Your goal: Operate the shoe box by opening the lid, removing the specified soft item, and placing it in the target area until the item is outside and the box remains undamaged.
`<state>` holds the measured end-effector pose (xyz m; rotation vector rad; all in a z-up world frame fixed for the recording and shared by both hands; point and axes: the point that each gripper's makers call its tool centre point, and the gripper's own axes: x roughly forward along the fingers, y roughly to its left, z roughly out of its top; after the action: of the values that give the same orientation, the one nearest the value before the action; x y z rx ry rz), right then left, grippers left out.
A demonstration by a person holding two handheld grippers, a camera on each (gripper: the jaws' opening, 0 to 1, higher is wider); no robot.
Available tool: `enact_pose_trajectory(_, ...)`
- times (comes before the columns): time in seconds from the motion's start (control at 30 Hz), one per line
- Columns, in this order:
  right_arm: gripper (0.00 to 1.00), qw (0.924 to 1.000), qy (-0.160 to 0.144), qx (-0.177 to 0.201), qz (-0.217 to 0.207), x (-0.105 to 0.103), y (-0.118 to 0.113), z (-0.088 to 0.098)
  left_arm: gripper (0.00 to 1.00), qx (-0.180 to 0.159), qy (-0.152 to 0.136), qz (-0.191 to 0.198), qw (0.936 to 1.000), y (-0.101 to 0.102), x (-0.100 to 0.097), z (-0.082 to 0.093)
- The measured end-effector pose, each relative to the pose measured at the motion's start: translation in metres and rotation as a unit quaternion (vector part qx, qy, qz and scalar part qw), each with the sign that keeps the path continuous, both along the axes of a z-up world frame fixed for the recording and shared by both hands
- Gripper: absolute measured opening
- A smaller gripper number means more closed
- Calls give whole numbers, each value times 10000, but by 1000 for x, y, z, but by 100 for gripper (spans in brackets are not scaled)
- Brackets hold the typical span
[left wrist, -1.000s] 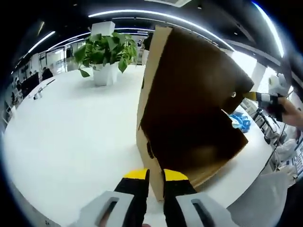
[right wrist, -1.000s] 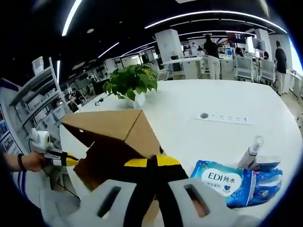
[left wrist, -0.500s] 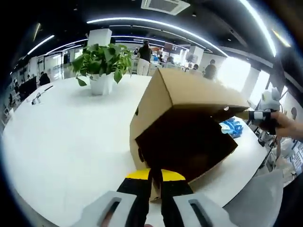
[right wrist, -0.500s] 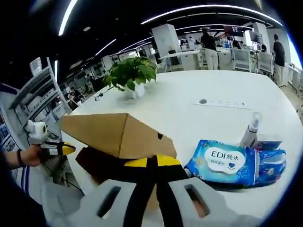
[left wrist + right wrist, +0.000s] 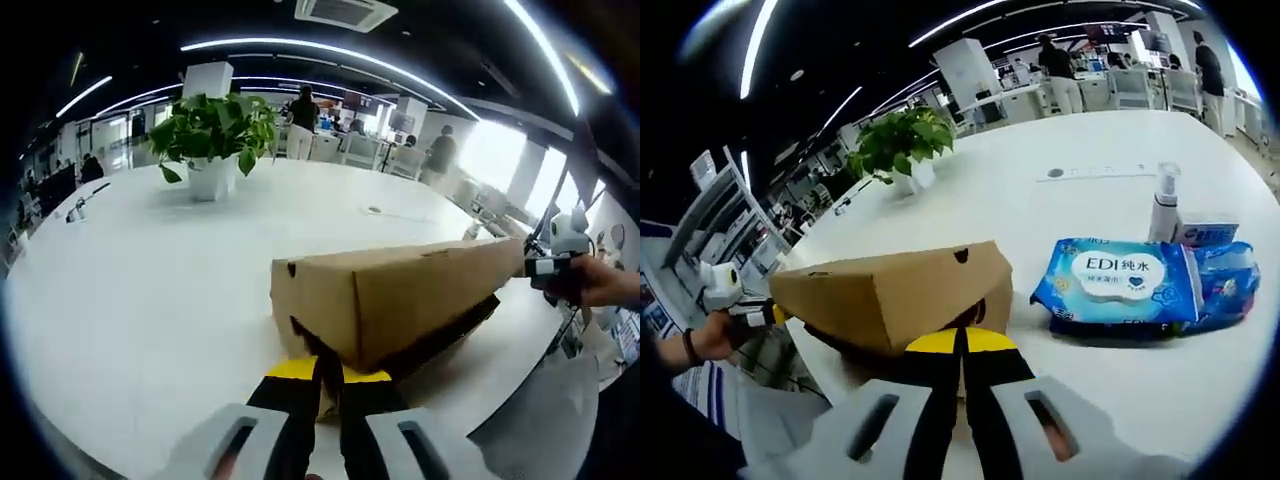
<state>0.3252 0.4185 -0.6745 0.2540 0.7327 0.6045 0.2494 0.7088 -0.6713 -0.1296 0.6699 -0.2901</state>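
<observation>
A brown cardboard shoe box [image 5: 400, 298] lies on the white table [image 5: 150, 300] with its lid nearly down; a dark gap still shows under the lid's right side. My left gripper [image 5: 325, 372] is shut on the box's near corner. At the box's far end, a hand holds my right gripper [image 5: 548, 266]. In the right gripper view the box [image 5: 890, 295] sits just ahead of my right gripper [image 5: 960, 345], which is shut on its near end. The left gripper [image 5: 752, 312] meets the box's far corner. A blue soft wipes pack [image 5: 1120, 285] lies on the table right of the box.
A white spray bottle [image 5: 1163, 200] and a small pack stand behind the wipes. A potted plant [image 5: 215, 130] stands far back on the table. People and desks fill the office beyond. The table's edge runs close to the box's right end.
The lid, raised high a second ago with the dark inside showing, has swung down almost flat onto the box. Both grippers have kept their hold.
</observation>
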Motion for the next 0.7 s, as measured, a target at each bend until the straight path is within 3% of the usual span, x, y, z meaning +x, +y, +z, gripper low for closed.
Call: enact_pose_trajectory(0.7,0,9986,432,189,-225,-14,-1,-33,6,111,319,122,9994,9,-23,-25)
